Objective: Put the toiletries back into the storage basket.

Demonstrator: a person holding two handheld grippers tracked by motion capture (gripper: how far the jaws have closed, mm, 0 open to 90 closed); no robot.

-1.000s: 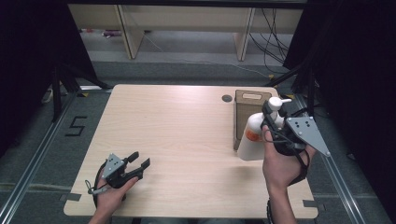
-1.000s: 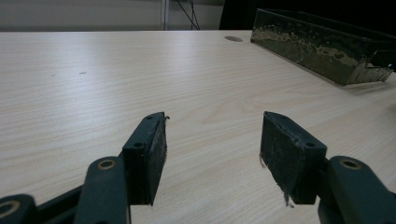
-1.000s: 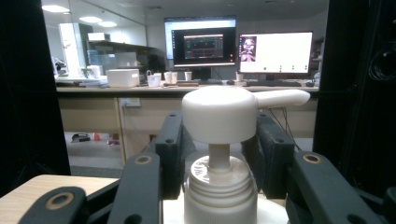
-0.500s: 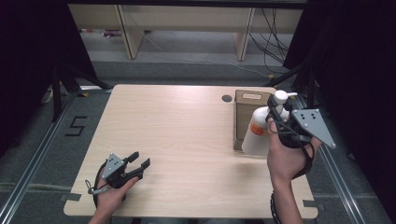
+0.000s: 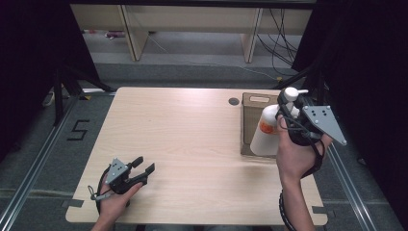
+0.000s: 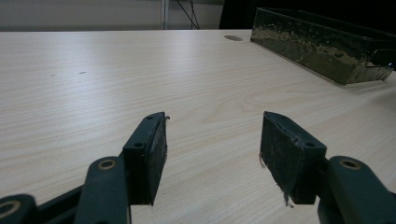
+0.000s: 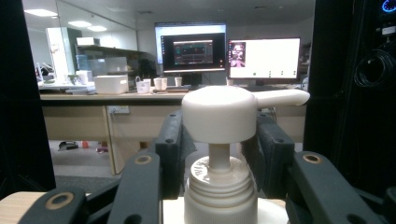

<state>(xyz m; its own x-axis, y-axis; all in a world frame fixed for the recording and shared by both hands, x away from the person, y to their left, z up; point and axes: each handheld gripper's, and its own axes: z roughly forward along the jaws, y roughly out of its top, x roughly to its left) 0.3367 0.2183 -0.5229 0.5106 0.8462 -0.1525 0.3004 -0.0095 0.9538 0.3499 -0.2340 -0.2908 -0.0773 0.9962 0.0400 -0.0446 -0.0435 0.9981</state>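
Light wood table (image 5: 192, 144) in the high view, I've got the left gripper (image 5: 139, 172) low at the near-left corner, resting on or just over the top, jaws spread wide with nothing between them. Right gripper (image 5: 287, 111) is at the far-right, raised, clamped on the neck of a white pump bottle (image 5: 265, 132) with an orange label; bottle hangs upright over the near end of the brown tray (image 5: 252, 103) at the table's right edge, can't tell if its base touches the tray. Left gripper view: both black pads (image 6: 153, 151) wide apart, bare tabletop (image 6: 116, 74) between them, dark tray (image 6: 322, 44) well off at upper right. Right gripper view: jaws close in on either side of the pump stem just under the white pump head (image 7: 219, 114), spout pointing right; threaded collar (image 7: 219, 189) sits below. Behind it I see a desk (image 7: 112, 100) with two lit monitors (image 7: 264, 58).
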